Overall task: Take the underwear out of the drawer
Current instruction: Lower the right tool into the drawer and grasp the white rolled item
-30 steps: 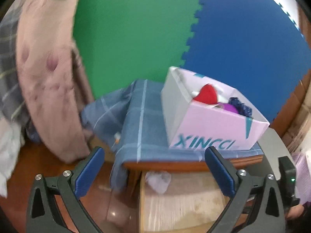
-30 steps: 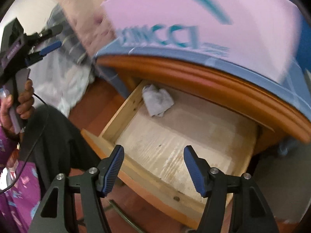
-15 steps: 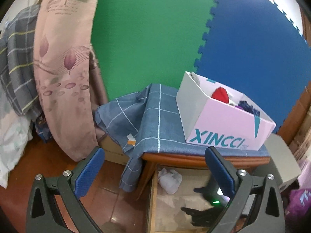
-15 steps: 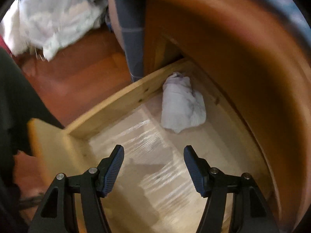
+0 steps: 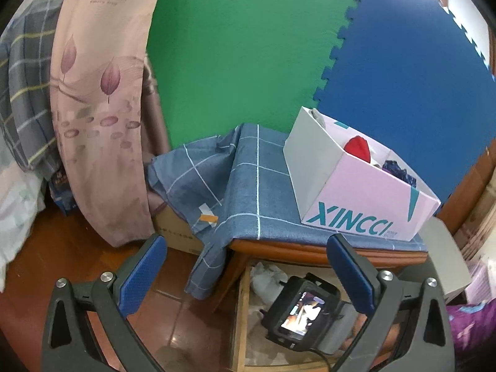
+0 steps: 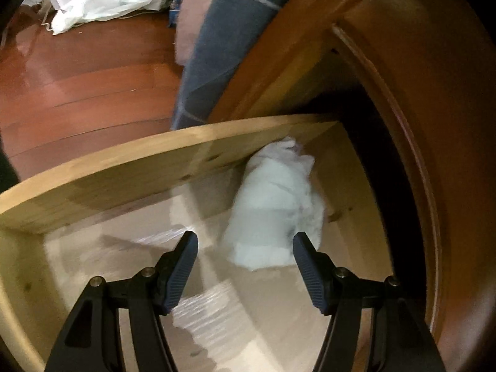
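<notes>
Right gripper (image 6: 245,240) now lower in drawer (image 6: 124,170), underwear (image 6: 276,210) ahead

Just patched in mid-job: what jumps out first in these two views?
In the right wrist view, the white underwear lies bunched in the open drawer's far corner, just beyond the open right gripper. In the left wrist view, a pink box with teal lettering sits on a blue checked cloth over the cabinet top, against green and blue wall mats. The left gripper is open and empty, off to the drawer's side.
</notes>
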`<state>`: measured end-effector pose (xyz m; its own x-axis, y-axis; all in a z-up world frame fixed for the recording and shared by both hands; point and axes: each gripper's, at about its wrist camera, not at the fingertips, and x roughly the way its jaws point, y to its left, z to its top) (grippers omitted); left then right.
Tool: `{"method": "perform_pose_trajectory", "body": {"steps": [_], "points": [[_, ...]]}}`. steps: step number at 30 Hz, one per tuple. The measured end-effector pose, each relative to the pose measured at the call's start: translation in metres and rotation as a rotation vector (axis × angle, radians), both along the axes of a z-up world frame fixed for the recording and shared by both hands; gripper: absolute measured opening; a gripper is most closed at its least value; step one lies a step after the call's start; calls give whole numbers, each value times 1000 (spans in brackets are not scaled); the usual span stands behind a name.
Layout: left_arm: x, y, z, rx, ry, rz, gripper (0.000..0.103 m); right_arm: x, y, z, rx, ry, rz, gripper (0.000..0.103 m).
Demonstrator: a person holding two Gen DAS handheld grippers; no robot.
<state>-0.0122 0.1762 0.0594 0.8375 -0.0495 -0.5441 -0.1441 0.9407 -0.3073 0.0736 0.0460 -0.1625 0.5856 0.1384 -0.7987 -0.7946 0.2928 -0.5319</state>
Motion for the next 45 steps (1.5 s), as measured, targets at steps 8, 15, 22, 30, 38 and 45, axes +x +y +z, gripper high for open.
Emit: {"method": "perform_pose_trajectory", "body": {"steps": [8,15,22,30,38,45], "points": [[6,20,-9,-131,25,20,102,15,-4,-8,32,-69,-30,70],[5,20,-9,-125,22,21,102,30,-2,-12,60,-71,-31,75],[8,14,-10,-90,38,6,102,52,-7,-16,74,-21,-44,73],[8,11,-9,-69,36,18,102,38,-4,-17,-19,27,-9,41],[7,6,-8,-47,35,20,102,20,-29,1,-63,116,-7,39],[11,-6,-8,-14,47,8,102,-3,-61,34,-16,115,-31,39]]}}
